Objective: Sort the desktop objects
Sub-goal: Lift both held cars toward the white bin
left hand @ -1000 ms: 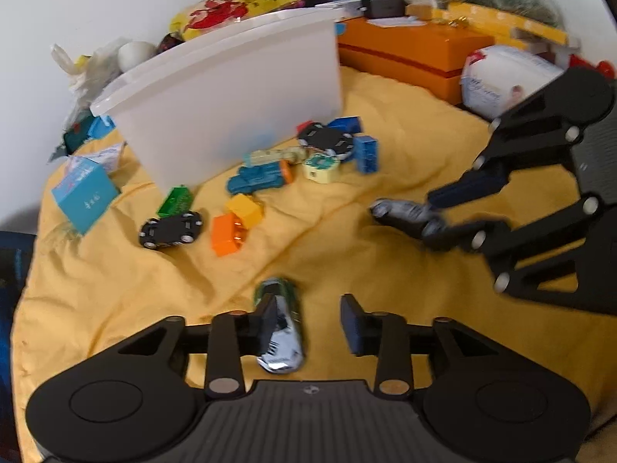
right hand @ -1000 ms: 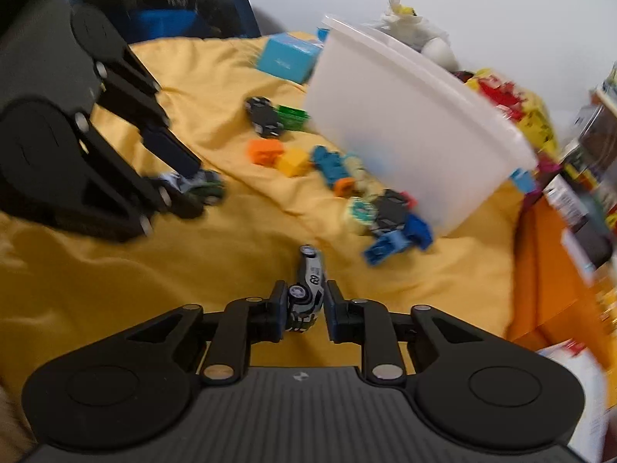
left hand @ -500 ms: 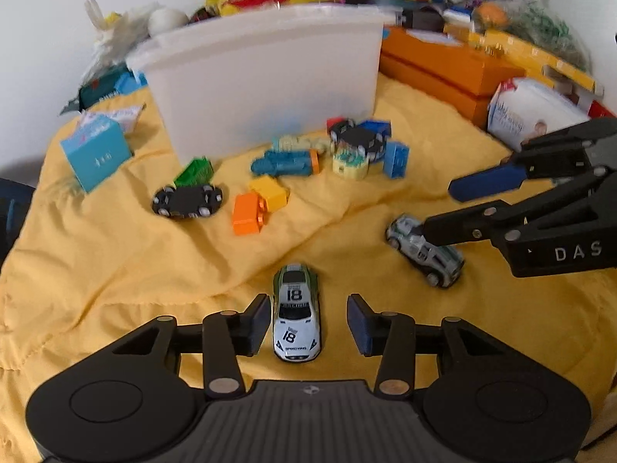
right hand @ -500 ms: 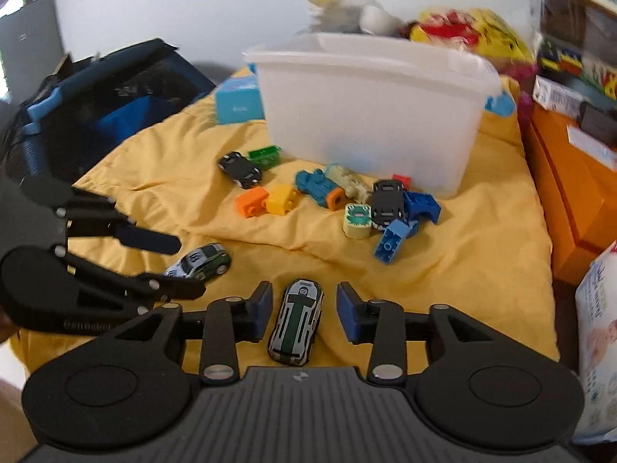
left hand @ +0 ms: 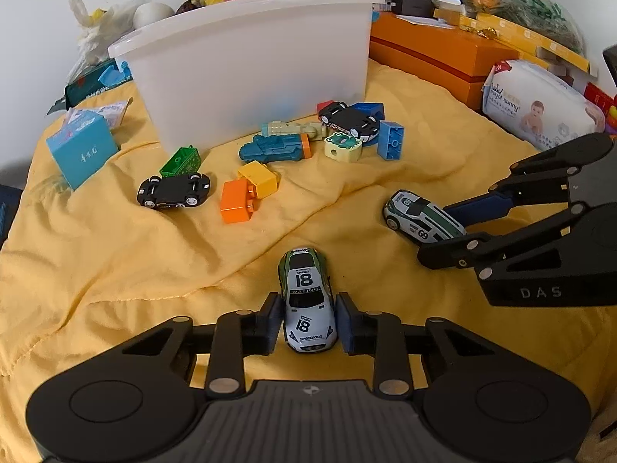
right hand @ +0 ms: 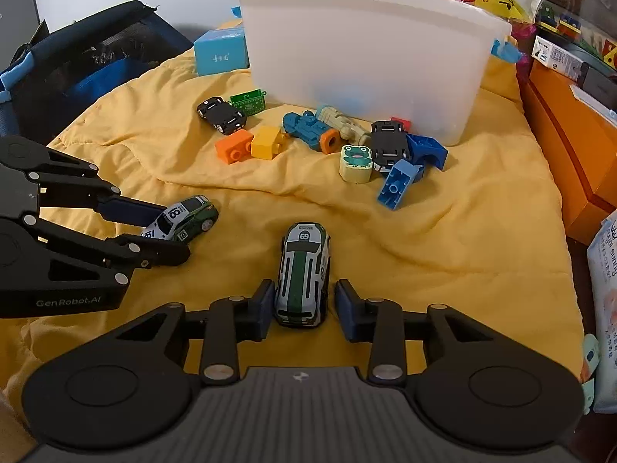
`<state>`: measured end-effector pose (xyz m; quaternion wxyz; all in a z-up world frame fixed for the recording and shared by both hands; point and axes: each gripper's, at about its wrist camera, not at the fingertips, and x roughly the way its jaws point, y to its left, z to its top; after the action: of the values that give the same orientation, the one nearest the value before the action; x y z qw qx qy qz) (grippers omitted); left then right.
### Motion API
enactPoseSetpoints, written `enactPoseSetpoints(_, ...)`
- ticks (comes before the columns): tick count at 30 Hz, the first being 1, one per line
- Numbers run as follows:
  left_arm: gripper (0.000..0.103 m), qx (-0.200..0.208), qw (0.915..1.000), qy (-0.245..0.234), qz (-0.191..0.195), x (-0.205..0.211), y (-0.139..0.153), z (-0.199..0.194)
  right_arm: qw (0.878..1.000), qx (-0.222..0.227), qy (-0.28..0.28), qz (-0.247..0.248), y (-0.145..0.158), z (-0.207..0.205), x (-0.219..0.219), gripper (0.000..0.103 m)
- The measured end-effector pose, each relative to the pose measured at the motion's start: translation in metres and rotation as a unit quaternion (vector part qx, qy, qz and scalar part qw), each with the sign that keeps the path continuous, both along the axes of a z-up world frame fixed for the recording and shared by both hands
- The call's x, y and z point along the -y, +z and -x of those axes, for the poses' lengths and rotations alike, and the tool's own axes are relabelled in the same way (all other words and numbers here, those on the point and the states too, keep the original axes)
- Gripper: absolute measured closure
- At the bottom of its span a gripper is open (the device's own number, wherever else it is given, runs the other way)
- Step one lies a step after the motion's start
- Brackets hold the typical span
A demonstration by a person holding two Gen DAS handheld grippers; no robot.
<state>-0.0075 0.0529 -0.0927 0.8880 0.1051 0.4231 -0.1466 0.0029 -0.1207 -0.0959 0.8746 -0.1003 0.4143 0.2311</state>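
Yellow quilt (left hand: 115,254) under both tilted-down hand-held grippers: left hand-held gripper (left hand: 308,324) closing around car 18 (left hand: 307,305), right hand-held gripper (right hand: 300,306) closing around car 69 (right hand: 303,274), both narrower than half a second ago; pads not yet pressing.

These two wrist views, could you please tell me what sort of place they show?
Probably a child's play corner at home: toy cars and building blocks lie on a yellow quilt before a white plastic bin, with a pack of baby wipes beside cluttered boxes.
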Motion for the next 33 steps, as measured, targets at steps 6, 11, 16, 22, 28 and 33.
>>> enactPoseSetpoints(6,0.07,-0.003,0.9998,0.008,0.016,-0.004,0.001,-0.001,1.0,0.001,0.005,0.001,0.0,-0.001,-0.001,0.065)
enactPoseSetpoints(11,0.07,-0.006,0.9997,0.01,0.02,-0.005,0.0,-0.002,1.0,0.001,0.006,0.0,0.001,0.0,-0.002,0.066)
enactPoseSetpoints(16,0.069,-0.005,0.9998,0.009,0.017,-0.003,0.0,-0.002,1.0,0.003,0.009,0.001,0.0,0.0,-0.001,0.066)
enactPoseSetpoints(22,0.069,-0.003,0.9998,0.01,0.014,-0.003,0.0,-0.001,1.0,0.006,0.011,0.0,0.0,0.001,-0.001,0.066)
enactPoseSetpoints(28,0.07,-0.002,0.9997,0.014,0.018,-0.003,0.002,-0.001,1.0,0.006,0.01,-0.002,0.0,0.001,0.001,0.066)
enactPoseSetpoints(33,0.07,0.008,0.9993,0.018,0.032,-0.004,0.013,-0.001,1.0,0.0,0.003,-0.01,0.003,-0.001,0.003,0.069)
